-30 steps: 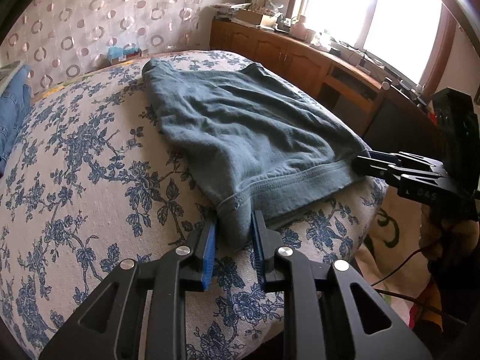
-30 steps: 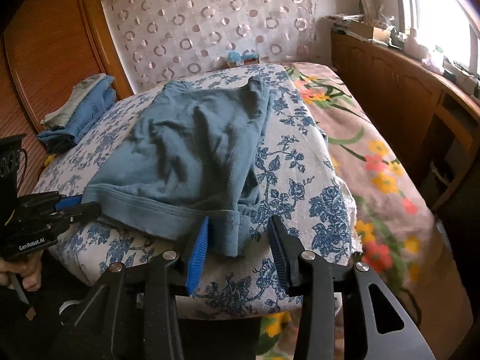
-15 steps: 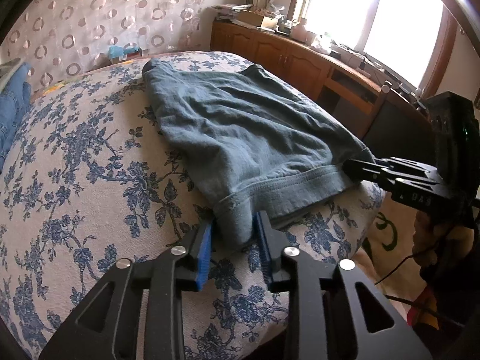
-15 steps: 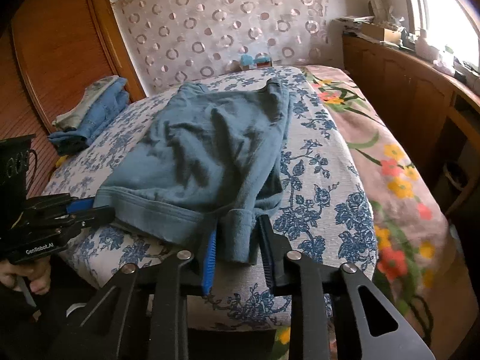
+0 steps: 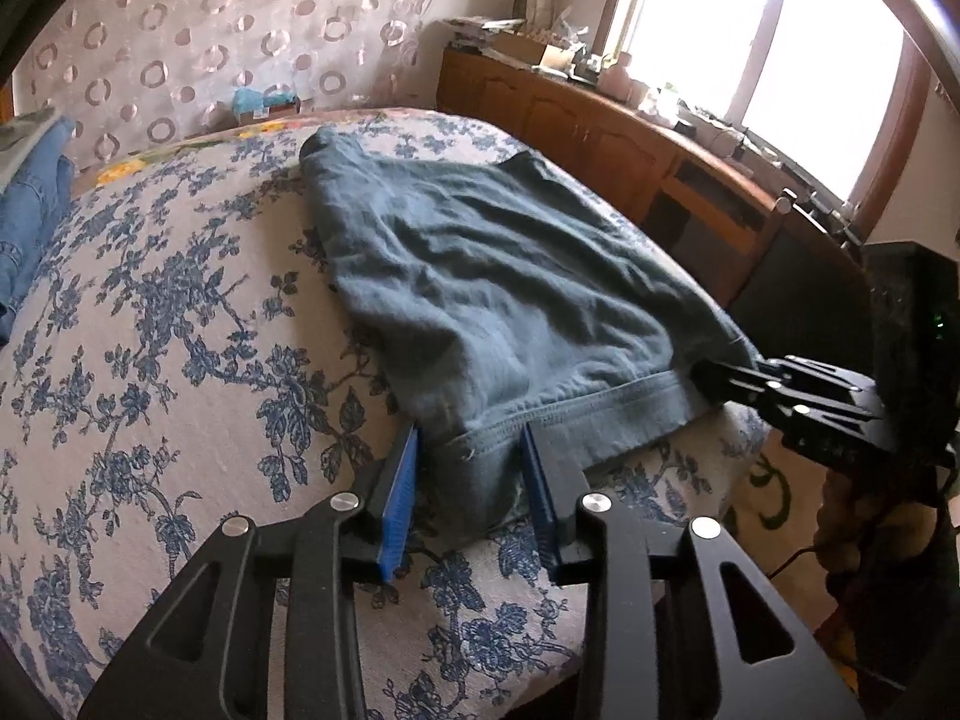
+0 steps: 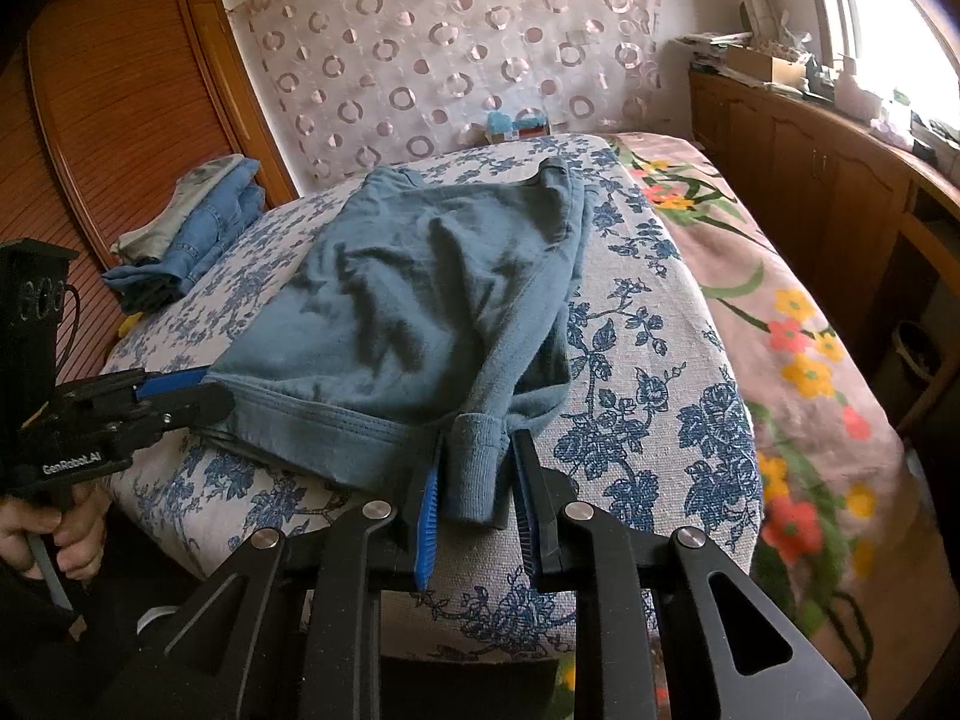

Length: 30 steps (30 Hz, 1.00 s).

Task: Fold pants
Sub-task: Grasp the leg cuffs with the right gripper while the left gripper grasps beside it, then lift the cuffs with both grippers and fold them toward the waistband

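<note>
At the near edge of the bed, the blue pants lay spread flat, hem band hanging toward the grippers. The left gripper straddled the left corner, jaws parted around the cloth; the right gripper likewise bracketed the right corner, seemingly so both corners could lift together.

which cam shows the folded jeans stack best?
Right wrist: the folded jeans sit in full view at the bed's far left side. Left wrist catches only one side of them at the frame's edge.
</note>
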Tool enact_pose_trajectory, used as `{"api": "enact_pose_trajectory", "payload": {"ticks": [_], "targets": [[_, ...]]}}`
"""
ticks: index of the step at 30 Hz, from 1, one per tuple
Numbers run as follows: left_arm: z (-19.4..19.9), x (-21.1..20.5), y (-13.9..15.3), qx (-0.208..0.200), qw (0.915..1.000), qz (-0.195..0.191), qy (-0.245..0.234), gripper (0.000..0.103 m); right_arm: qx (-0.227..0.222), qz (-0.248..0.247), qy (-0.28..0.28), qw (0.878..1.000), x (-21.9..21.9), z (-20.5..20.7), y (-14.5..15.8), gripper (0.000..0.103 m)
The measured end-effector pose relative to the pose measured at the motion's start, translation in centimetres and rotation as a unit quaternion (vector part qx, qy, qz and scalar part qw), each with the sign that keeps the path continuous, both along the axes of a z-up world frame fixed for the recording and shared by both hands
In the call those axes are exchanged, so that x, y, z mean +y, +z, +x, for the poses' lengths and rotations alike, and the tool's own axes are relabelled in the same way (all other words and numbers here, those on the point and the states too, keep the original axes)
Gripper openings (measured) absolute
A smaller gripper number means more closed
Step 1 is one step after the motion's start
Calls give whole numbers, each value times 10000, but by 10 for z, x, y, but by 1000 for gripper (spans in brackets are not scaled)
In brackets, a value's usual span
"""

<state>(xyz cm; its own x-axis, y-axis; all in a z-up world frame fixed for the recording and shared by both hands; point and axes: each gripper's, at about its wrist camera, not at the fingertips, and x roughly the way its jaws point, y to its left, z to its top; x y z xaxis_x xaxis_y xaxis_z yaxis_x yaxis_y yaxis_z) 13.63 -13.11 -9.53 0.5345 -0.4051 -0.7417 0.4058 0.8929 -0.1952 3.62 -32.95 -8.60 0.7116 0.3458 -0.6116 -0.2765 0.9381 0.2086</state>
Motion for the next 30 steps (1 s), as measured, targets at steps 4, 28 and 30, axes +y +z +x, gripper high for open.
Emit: {"api": "enact_pose_trajectory", "payload": {"ticks": [4, 28, 30], "targets": [[0, 1, -4, 38, 10000, -15, 18, 35, -1, 2, 1, 10000, 1, -1, 0, 22], [-47, 37, 118, -1281, 9888, -748, -178, 12, -909, 59, 554, 9943, 29, -23, 95, 16], [-53, 45, 135, -1460, 9860, -784, -170, 12, -1096, 85, 659, 9918, 35, -29, 114, 16]]}}
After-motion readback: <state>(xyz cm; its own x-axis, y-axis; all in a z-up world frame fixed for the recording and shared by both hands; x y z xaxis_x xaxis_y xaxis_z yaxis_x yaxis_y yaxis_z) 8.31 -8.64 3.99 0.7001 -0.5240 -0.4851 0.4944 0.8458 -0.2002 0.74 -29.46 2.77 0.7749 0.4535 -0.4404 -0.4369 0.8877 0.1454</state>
